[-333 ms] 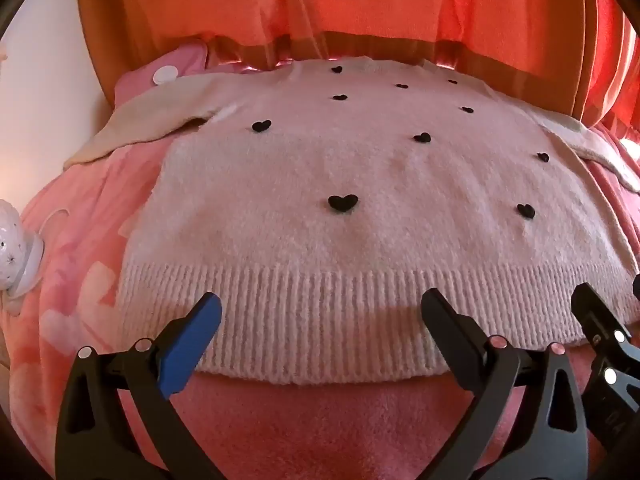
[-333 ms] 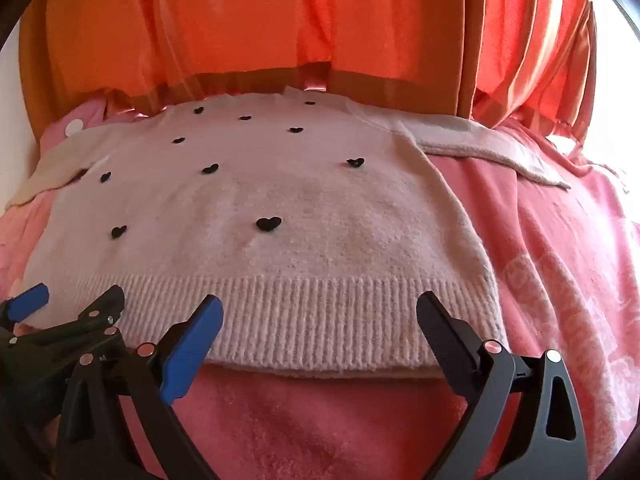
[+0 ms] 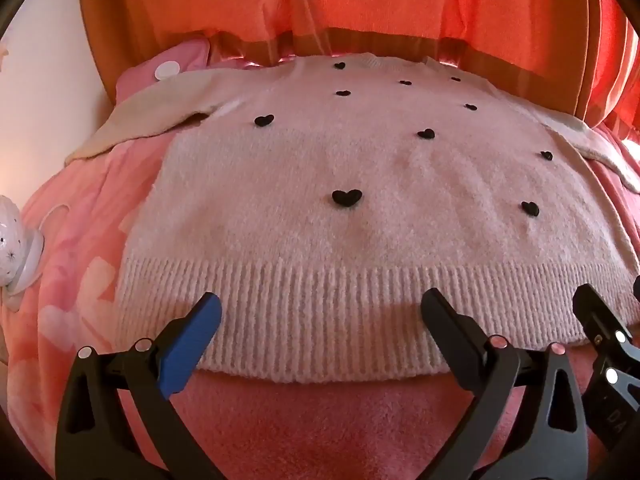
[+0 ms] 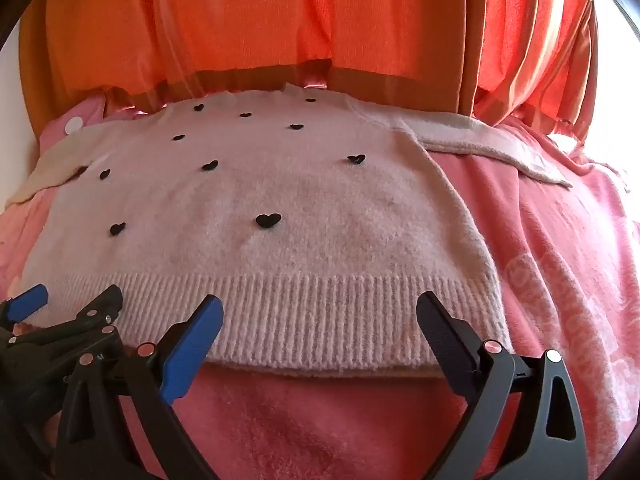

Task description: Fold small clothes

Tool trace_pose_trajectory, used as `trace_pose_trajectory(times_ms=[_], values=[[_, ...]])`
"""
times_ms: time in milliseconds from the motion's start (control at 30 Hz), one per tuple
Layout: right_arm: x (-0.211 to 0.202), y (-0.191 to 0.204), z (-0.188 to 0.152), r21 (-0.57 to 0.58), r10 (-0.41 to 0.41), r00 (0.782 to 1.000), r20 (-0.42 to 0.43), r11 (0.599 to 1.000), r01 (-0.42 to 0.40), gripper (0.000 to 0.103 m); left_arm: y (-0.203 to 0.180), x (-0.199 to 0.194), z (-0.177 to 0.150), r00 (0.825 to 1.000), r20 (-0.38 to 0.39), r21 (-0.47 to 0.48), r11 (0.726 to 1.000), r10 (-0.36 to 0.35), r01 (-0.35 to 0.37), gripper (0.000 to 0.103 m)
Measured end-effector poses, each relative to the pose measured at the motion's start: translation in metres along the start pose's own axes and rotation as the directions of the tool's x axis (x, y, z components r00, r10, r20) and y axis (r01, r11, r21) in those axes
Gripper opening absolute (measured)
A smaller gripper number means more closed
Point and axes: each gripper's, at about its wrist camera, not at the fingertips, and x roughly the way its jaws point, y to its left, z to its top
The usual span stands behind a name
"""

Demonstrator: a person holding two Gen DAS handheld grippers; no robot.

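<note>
A pale pink knitted sweater (image 3: pixel 360 208) (image 4: pixel 280 208) with small black hearts lies flat and spread out on a pink blanket, both sleeves stretched to the sides, ribbed hem nearest me. My left gripper (image 3: pixel 320 312) hangs open over the left part of the hem, its fingers apart with nothing between them. My right gripper (image 4: pixel 320 312) is open the same way over the right part of the hem. Each gripper shows at the edge of the other's view. Neither one holds the fabric.
The pink blanket (image 3: pixel 320 420) (image 4: pixel 560 260) covers the bed. Orange curtains (image 3: pixel 360 0) hang right behind the sweater's collar. A white rounded object (image 3: pixel 16 248) sits at the bed's left edge, and a pink pillow (image 3: pixel 176 64) lies at the back left.
</note>
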Motion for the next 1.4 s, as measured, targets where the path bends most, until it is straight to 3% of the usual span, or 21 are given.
trace_pose_trajectory(times_ms=[1400], values=[[0.0055, 0.0054, -0.0040, -0.005, 0.000, 1.000, -0.013, 1.000, 0.000, 0.095, -0.0082, -0.0058, -0.0025, 1.000, 0.021, 0.001, 1.000, -0.002, 0.002, 0.098]])
